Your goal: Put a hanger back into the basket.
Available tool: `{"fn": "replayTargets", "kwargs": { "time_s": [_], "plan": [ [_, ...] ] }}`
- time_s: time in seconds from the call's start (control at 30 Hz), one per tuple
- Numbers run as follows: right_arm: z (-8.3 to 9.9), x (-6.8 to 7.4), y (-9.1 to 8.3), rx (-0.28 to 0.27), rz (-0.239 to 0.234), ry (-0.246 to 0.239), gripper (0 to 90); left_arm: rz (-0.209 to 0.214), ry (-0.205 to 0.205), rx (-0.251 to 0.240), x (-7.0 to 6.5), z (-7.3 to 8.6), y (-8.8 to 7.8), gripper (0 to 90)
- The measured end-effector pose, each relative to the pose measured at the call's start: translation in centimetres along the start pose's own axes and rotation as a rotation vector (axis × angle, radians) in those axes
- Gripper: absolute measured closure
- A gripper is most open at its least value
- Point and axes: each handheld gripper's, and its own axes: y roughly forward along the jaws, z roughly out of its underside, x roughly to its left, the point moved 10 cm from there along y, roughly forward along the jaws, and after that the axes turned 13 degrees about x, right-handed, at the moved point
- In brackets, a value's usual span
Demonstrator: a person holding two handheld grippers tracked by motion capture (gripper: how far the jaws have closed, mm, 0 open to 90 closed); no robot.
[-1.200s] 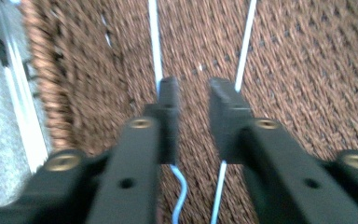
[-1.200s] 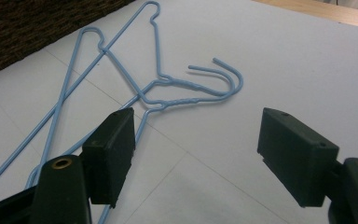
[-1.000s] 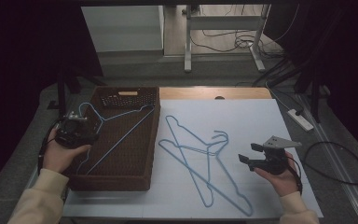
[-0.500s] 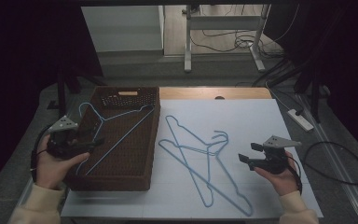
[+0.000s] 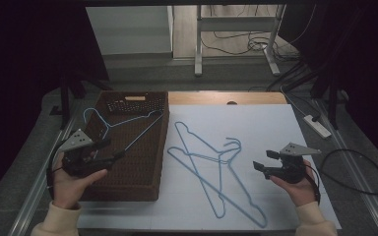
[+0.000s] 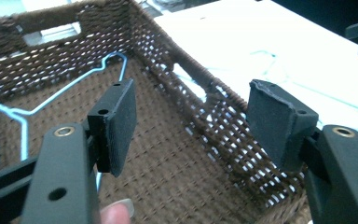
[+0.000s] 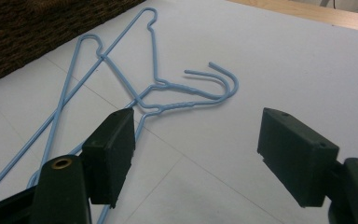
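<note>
One blue hanger (image 5: 123,125) now lies in the brown woven basket (image 5: 142,184), leaning across it with its hook near the far left corner and one long side resting toward the right rim. A second ago the left gripper (image 5: 109,149) was further in over the basket, close to this hanger; now it is seen nearer the person, at the basket's left front corner, and the hanger has stayed where it lay. Its jaws have just been opening, and in the left gripper view the two black pads (image 6: 121,123) stand wide apart with nothing between them, only the basket floor behind. This reads as a release that is finished: the first hanger is delivered and the left hand is drawing clear. The right gripper (image 5: 264,161) has kept its place over the white table surface (image 5: 285,123), just right of the two hangers (image 5: 216,172) that lie crossed on the sheet, their hooks side by side. Its jaws are spread as well and hold nothing; in the right gripper view the crossed wires (image 7: 158,88) lie just ahead of the pads. In all likelihood two hangers remain to be moved, and the next pickup must separate the crossed pair, or both may lift together.
</note>
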Motion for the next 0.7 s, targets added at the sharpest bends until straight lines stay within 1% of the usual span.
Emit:
{"fn": "replayTargets", "kwargs": {
  "time_s": [0.07,0.23,0.3,0.43,0.63,0.7],
  "plan": [
    [0.0,0.1,0.1,0.001,0.000,0.000,27.7,0.014,0.008,-0.018,-0.5,-0.1,0.4,34.4],
    [0.1,0.1,0.1,0.003,0.001,0.002,27.7,0.040,0.015,-0.037,-1.1,-0.1,1.3,34.4],
    [0.1,0.1,0.1,0.002,0.000,0.003,27.7,0.041,0.024,-0.026,-1.2,0.1,1.6,34.3],
    [0.1,0.1,0.2,0.005,0.000,0.002,27.7,0.056,0.028,-0.035,-1.8,-0.1,1.9,34.3],
    [0.1,0.3,0.3,0.005,0.002,-0.003,27.8,0.067,0.044,-0.031,-2.4,0.0,2.2,34.2],
    [0.1,0.3,0.3,0.006,0.002,-0.003,27.8,0.072,0.043,-0.031,-2.5,0.1,2.2,34.2]
  ]
}}
